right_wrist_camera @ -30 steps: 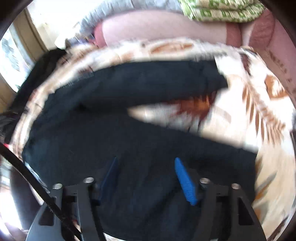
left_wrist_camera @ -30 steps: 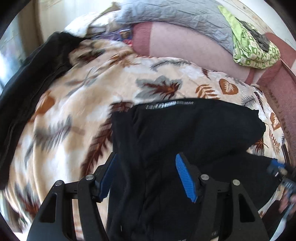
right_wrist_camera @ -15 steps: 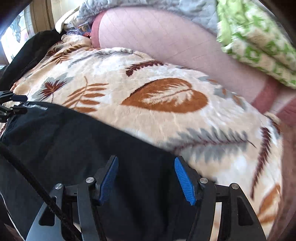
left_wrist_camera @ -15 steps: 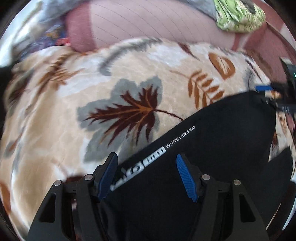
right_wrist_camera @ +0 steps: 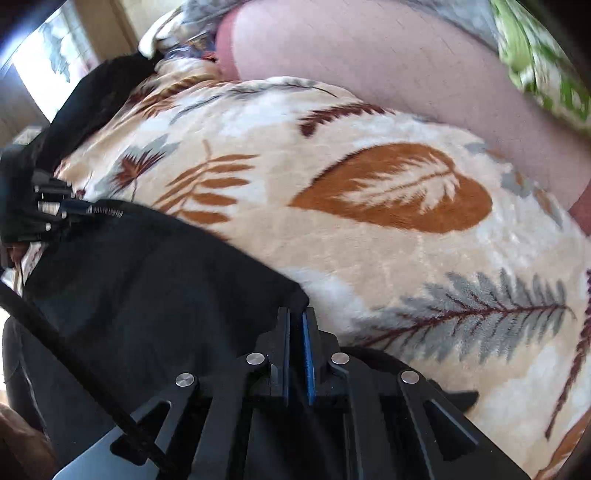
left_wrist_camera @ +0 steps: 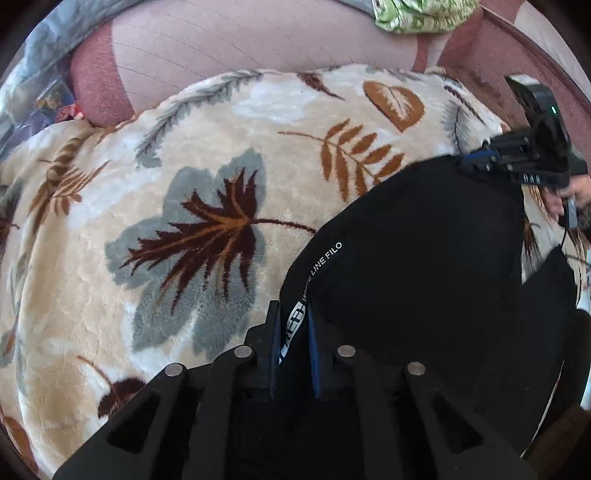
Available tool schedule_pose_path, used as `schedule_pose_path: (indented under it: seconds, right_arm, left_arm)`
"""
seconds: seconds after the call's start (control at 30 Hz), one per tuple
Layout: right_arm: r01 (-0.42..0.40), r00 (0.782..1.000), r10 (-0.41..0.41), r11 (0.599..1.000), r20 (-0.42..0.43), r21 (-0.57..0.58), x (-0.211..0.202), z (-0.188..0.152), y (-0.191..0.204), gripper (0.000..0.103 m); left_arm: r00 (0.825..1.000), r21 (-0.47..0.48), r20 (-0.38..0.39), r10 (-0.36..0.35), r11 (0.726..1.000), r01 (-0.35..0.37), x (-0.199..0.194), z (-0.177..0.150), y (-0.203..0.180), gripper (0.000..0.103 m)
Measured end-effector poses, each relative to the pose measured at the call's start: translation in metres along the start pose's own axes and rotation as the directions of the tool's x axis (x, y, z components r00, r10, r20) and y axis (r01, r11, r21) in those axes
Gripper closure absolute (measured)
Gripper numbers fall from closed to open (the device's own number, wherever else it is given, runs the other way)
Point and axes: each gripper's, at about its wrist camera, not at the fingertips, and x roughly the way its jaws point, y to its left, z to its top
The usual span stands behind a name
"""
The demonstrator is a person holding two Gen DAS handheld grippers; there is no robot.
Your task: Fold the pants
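Black pants (left_wrist_camera: 413, 258) lie on a cream blanket with a leaf print (left_wrist_camera: 192, 206). My left gripper (left_wrist_camera: 293, 317) is shut on the waistband corner that bears white lettering. My right gripper (right_wrist_camera: 295, 317) is shut on the other corner of the pants (right_wrist_camera: 147, 288). In the left wrist view the right gripper (left_wrist_camera: 476, 158) shows at the far right edge of the pants. In the right wrist view the left gripper (right_wrist_camera: 74, 210) shows at the left edge of the cloth.
A pink sofa back (left_wrist_camera: 240, 40) rises behind the blanket. A green patterned cloth (left_wrist_camera: 417, 14) lies on top of it. Another black garment (right_wrist_camera: 92, 96) lies at the blanket's far left. A cable (right_wrist_camera: 55, 332) crosses the pants.
Both grippers were open over the pants' top edge half a second ago. Both have closed on the cloth, the left on the lettered waistband corner, the right on the other corner.
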Motion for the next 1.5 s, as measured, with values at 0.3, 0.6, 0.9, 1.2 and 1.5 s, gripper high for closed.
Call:
schedule_pose_path:
  seconds: [0.3, 0.6, 0.9, 1.2, 1.5]
  right_arm:
    - [0.05, 0.991, -0.055, 0.998, 0.119, 0.046, -0.074, -0.021, 0.035, 0.097]
    - [0.03, 0.988, -0.038, 0.998, 0.147, 0.06, -0.145, -0.114, 0.107, 0.097]
    - [-0.056, 0.997, 0.047, 0.988, 0.066, 0.143, -0.141, -0.228, 0.163, 0.096]
    - [-0.003, 0.998, -0.014, 0.964, 0.065, 0.266, -0.162, -0.278, 0.156, 0.079]
    - [0.02, 0.97, -0.14, 0.862, 0.199, 0.507, -0.193, -0.278, 0.09, 0.056]
  left_arm:
    - [0.989, -0.052, 0.147, 0.013, 0.999, -0.006, -0.09, -0.038, -0.033, 0.091]
    - [0.969, -0.115, 0.247, 0.015, 0.993, 0.014, -0.161, -0.144, -0.1, 0.09]
    - [0.991, -0.328, 0.13, -0.001, 0.943, 0.044, -0.132, -0.252, -0.12, 0.082]
    - [0.979, -0.391, 0.094, 0.181, 0.911, -0.131, -0.169, -0.289, -0.121, 0.058]
    - [0.96, -0.472, 0.197, 0.198, 0.878, -0.084, -0.194, -0.272, -0.117, 0.054]
